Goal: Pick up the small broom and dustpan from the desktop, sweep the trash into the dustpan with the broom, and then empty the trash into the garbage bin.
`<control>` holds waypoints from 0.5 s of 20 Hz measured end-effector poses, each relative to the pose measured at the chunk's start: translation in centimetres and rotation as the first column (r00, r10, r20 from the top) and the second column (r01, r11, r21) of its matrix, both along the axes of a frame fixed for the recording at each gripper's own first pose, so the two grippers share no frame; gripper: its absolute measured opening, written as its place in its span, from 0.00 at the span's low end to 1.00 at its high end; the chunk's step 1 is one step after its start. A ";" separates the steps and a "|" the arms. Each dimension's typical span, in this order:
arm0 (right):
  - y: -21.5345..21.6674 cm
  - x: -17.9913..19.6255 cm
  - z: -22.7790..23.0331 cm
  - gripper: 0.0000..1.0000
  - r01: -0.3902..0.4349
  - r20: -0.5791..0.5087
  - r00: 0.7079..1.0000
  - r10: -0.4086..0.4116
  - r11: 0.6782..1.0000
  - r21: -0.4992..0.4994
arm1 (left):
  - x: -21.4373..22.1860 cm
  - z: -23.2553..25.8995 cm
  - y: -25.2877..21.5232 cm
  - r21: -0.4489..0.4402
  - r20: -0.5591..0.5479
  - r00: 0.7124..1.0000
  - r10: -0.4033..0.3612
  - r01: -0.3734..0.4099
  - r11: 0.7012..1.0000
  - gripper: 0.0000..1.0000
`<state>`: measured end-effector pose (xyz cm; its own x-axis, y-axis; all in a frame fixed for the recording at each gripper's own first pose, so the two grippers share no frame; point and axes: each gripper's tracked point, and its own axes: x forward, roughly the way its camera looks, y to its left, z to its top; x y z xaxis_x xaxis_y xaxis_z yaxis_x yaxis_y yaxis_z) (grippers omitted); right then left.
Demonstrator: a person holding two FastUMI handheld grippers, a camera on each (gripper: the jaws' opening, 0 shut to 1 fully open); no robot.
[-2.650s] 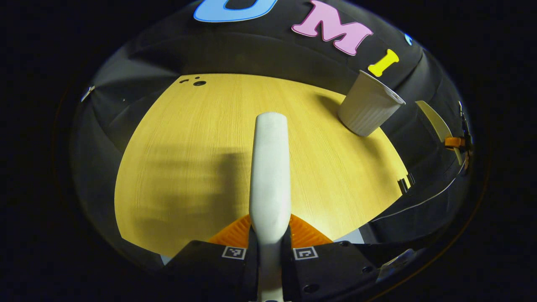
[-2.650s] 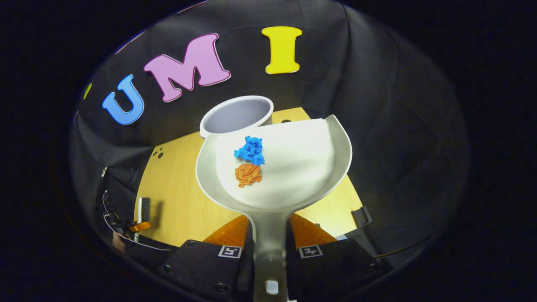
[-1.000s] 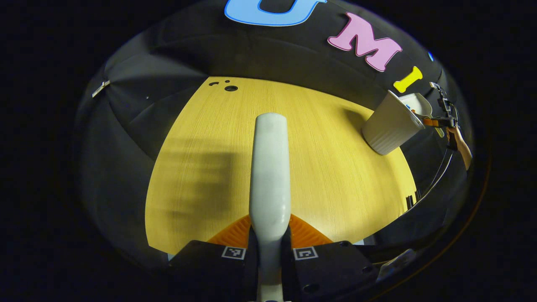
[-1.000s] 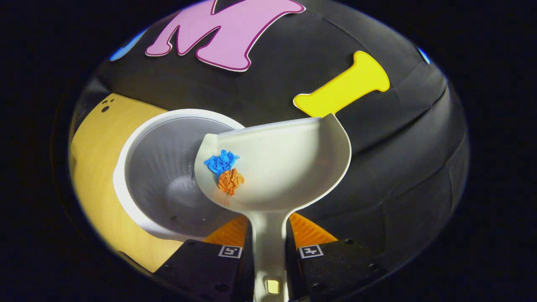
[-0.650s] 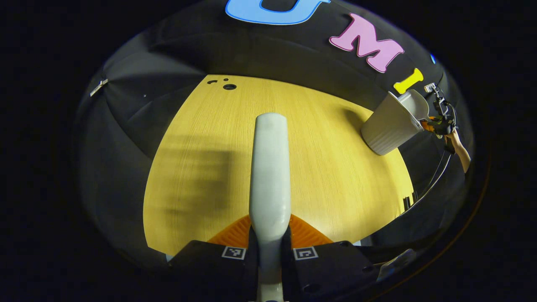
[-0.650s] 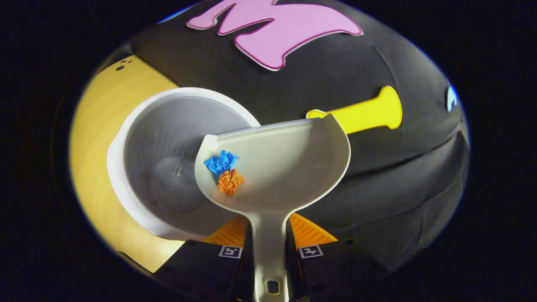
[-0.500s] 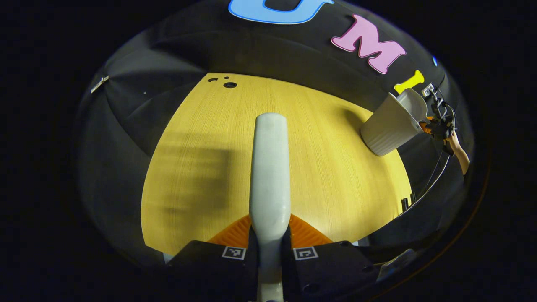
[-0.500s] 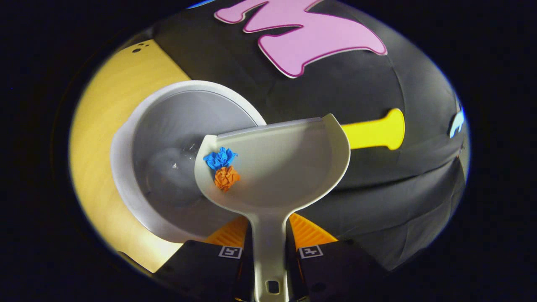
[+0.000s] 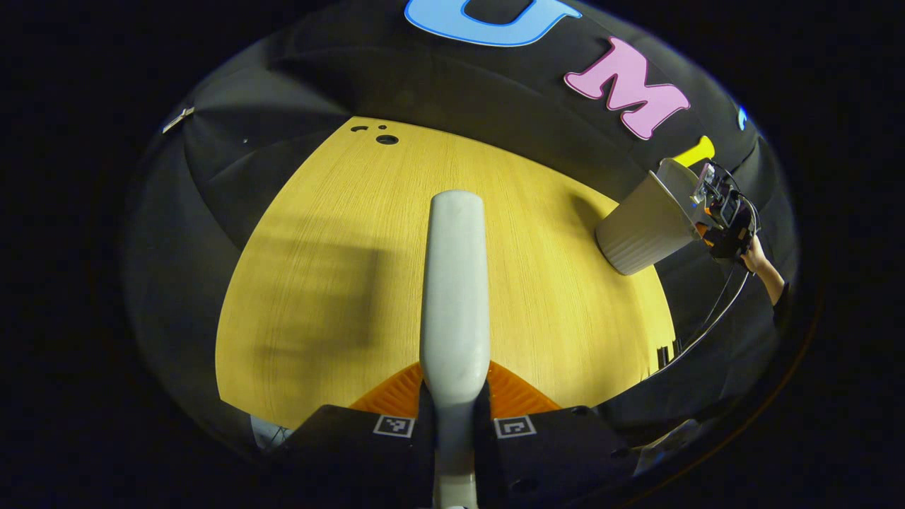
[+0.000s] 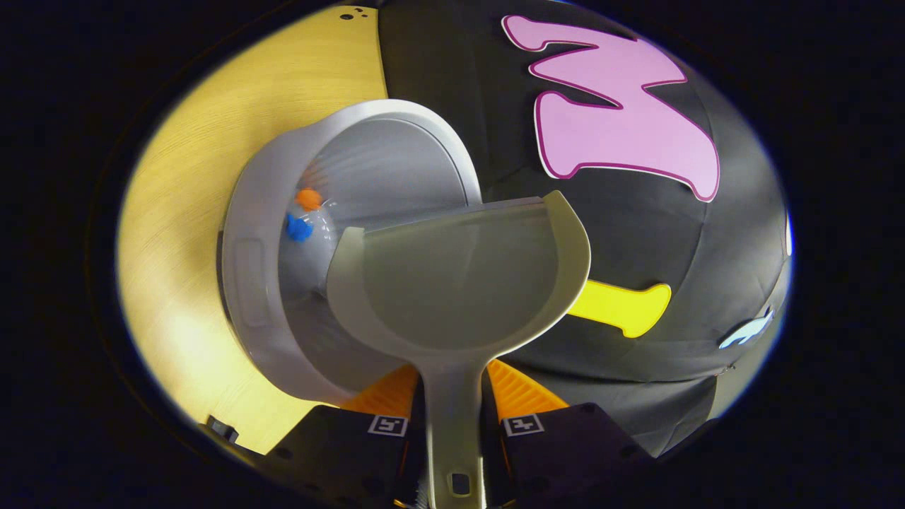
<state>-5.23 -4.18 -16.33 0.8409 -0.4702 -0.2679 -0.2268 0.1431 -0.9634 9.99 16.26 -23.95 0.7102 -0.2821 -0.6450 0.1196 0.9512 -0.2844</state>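
On the desktop point(image 9: 339, 283), wide and bare of scraps, with the bin point(image 9: 640, 230) upright near its far right edge. Over the bin's mouth point(image 10: 368, 184), the dustpan point(image 10: 459, 283), rolled sideways, its scoop empty. Left gripper point(image 9: 454, 396) clenched on the handle of the broom point(image 9: 456, 283), held above the wood, bristles hidden. Right gripper point(image 10: 452, 403) clenched on the dustpan's handle; farther off in the left gripper view, the same gripper point(image 9: 717, 212) beside the bin's rim, with a hand point(image 9: 755, 261) behind it. Inside the bin, against its wall: blue paper scrap point(image 10: 298, 227) and orange paper scrap point(image 10: 308, 199), both small and crumpled. Judged status: pick-up, sweeping and emptying apparently done; nothing left of the task's steps as far as visible, both tools not yet set down.
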 end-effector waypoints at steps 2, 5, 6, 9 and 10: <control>0.0 -0.1 -0.1 0.34 0.009 -0.004 1.000 -0.008 1.000 0.018 | -0.3 0.0 -0.1 0.006 0.005 1.000 -0.001 0.001 1.000 0.26; 0.4 -0.6 -0.3 0.34 0.028 -0.003 1.000 -0.028 0.996 0.086 | -0.6 0.1 -0.2 0.016 0.018 1.000 0.004 -0.004 1.000 0.27; 0.5 -0.7 -0.4 0.34 0.036 -0.003 0.999 -0.036 0.992 0.117 | -0.6 0.1 -0.1 0.019 0.022 1.000 0.006 -0.007 1.000 0.25; 0.5 -1.9 -0.6 0.34 0.090 -0.006 0.996 -0.092 0.961 0.261 | -0.9 0.3 -0.2 0.016 0.032 0.999 0.015 -0.015 1.000 0.27; 0.7 -2.2 -0.6 0.34 0.114 -0.002 0.993 -0.120 0.937 0.330 | -1.0 0.2 -0.2 0.016 0.035 0.999 0.016 -0.017 1.000 0.25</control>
<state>-7.42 -3.52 -16.93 0.7913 -0.4542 -0.4093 -0.1720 0.4771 -0.8619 8.96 16.03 -23.75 0.7368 -0.2595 -0.6244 0.1131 0.9577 -0.2645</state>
